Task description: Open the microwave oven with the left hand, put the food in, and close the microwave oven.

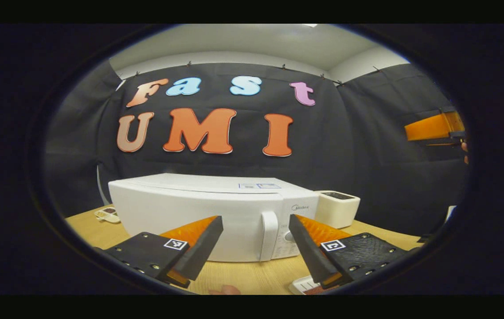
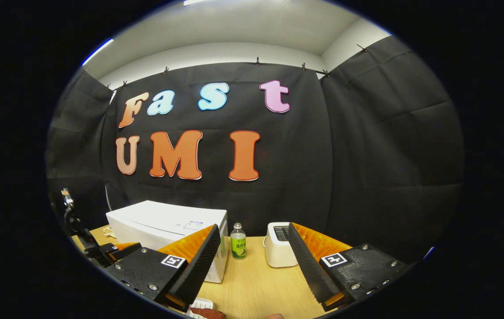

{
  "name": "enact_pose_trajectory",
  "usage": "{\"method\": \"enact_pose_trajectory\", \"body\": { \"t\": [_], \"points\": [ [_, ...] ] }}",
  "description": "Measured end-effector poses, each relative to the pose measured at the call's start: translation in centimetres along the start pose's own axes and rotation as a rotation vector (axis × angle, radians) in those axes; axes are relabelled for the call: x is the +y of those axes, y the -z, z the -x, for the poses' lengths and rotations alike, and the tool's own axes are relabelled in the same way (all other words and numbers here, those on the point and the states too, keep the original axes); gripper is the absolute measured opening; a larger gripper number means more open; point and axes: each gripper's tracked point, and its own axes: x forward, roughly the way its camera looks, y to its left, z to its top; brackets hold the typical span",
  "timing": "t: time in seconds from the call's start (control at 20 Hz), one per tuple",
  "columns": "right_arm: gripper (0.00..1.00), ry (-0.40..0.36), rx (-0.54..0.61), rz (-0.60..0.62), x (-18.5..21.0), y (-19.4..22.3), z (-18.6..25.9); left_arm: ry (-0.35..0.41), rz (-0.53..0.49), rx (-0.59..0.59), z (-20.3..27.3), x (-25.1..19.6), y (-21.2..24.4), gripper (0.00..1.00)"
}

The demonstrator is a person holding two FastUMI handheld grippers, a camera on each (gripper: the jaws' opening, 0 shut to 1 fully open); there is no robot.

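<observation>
The white microwave stands on the wooden table with its door closed, and its upright handle is at the door's right side. My left gripper hovers open just in front of that handle, touching nothing. A white tray with reddish-brown food lies at the near table edge, just below my right gripper, which is open and empty above the table. In the right gripper view the microwave sits to the left.
A white toaster stands right of the microwave, and a small green-labelled bottle is between them. A small dish lies left of the microwave. The black cloth wall closes the back and right.
</observation>
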Motion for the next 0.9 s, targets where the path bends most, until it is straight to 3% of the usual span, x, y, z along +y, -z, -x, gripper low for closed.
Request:
{"method": "enact_pose_trajectory", "body": {
  "t": [0.25, 0.65, 0.75, 0.8, 0.85, 0.9],
  "points": [
    [0.95, 0.022, -0.006, -0.029, -2.0, 0.5, 0.6, -0.011, -0.026, 0.091, -2.7, -0.4, 6.0, 0.93],
    [0.95, 0.022, 0.003, 0.006, -2.7, 2.0, 1.0, -0.020, -0.004, 0.083, -4.3, -0.8, 7.4, 0.93],
    [0.95, 0.024, 0.012, 0.004, -3.0, 2.5, 0.9, -0.052, -0.021, 0.068, -4.2, -0.5, 7.1, 0.93],
    [0.95, 0.026, 0.015, 0.002, -3.2, 2.7, 1.0, -0.073, -0.031, 0.050, -4.1, 0.0, 6.8, 0.90],
    [0.95, 0.027, 0.017, 0.003, -3.4, 2.8, 1.1, -0.060, -0.030, 0.040, -3.9, -0.5, 6.5, 0.74],
    [0.95, 0.030, 0.018, 0.005, -3.6, 3.0, 1.1, -0.044, -0.033, 0.032, -3.9, -1.2, 6.4, 0.71]
  ]
}}
